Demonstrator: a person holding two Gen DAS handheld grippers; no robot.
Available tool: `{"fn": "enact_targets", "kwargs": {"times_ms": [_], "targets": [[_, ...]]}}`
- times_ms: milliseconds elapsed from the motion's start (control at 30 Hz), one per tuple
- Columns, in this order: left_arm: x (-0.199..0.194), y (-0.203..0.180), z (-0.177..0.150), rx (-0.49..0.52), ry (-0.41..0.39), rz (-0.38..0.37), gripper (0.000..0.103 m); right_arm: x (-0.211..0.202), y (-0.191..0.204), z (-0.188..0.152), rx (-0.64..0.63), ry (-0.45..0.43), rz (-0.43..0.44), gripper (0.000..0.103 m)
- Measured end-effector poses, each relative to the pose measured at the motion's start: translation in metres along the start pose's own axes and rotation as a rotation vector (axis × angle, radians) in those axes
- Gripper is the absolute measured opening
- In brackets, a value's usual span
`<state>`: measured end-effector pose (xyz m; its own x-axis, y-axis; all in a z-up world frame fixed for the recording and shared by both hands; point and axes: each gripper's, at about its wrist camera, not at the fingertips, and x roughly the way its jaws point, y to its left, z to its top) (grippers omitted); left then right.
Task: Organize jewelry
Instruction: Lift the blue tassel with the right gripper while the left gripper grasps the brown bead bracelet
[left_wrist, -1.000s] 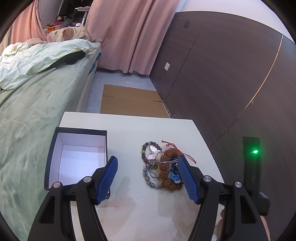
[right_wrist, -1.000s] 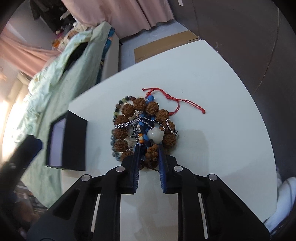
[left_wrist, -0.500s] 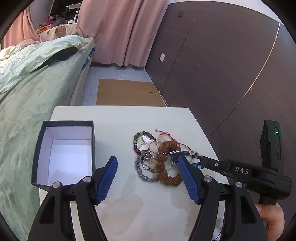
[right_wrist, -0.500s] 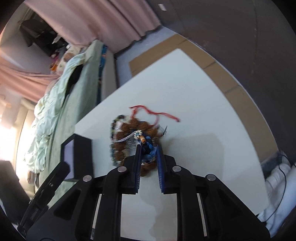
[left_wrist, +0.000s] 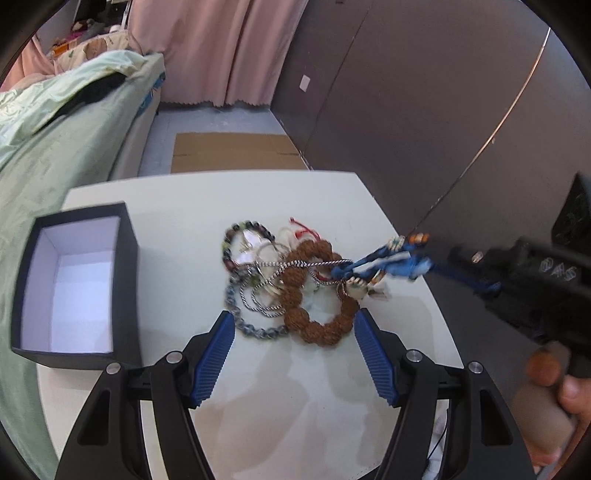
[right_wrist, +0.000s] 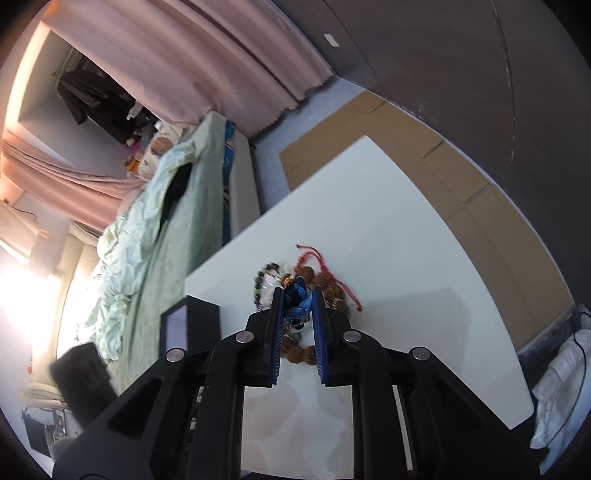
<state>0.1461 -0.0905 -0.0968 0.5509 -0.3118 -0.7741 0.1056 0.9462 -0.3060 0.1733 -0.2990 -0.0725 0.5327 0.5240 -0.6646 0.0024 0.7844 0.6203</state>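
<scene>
Right tool (right_wrist: 297, 310) pinches blue cord bracelet (left_wrist: 384, 262), drawing it right to untangle from pile; left tool (left_wrist: 293, 328) wide open, empty, near pile.

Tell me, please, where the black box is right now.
In the left wrist view, the open black box sits on the white table at its left edge, left of the jewelry pile and beside the bed.

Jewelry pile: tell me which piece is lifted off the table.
The blue braided cord bracelet, pinched in the right gripper. It stretches up and away from the pile, tugging a silver chain; the big brown bead bracelet lies flat on the table.
</scene>
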Motion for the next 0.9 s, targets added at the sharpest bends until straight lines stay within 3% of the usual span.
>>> {"fn": "enact_targets", "kwargs": {"times_ms": [267, 667, 700, 733, 800, 900], "targets": [[0.035, -0.001, -0.004, -0.03, 0.063, 0.003, 0.059, -0.01, -0.004, 0.008, 0.027, -0.048, 0.01, 0.016], [0.061, 0.005, 0.001, -0.079, 0.067, 0.01, 0.049, -0.009, -0.015, 0.014, 0.047, -0.047, -0.008, 0.016], [0.062, 0.004, 0.001, -0.075, 0.068, 0.02, 0.046, -0.009, -0.016, 0.014, 0.047, -0.046, -0.01, 0.016], [0.063, 0.002, 0.001, -0.061, 0.068, 0.036, 0.036, -0.009, -0.016, 0.014, 0.047, -0.045, -0.012, 0.016], [0.066, 0.0, 0.001, -0.059, 0.078, 0.011, 0.025, -0.008, -0.016, 0.014, 0.048, -0.042, -0.015, 0.016], [0.061, 0.004, 0.0, -0.077, 0.075, -0.005, 0.024, -0.007, -0.015, 0.014, 0.046, -0.038, -0.017, 0.016]]}}
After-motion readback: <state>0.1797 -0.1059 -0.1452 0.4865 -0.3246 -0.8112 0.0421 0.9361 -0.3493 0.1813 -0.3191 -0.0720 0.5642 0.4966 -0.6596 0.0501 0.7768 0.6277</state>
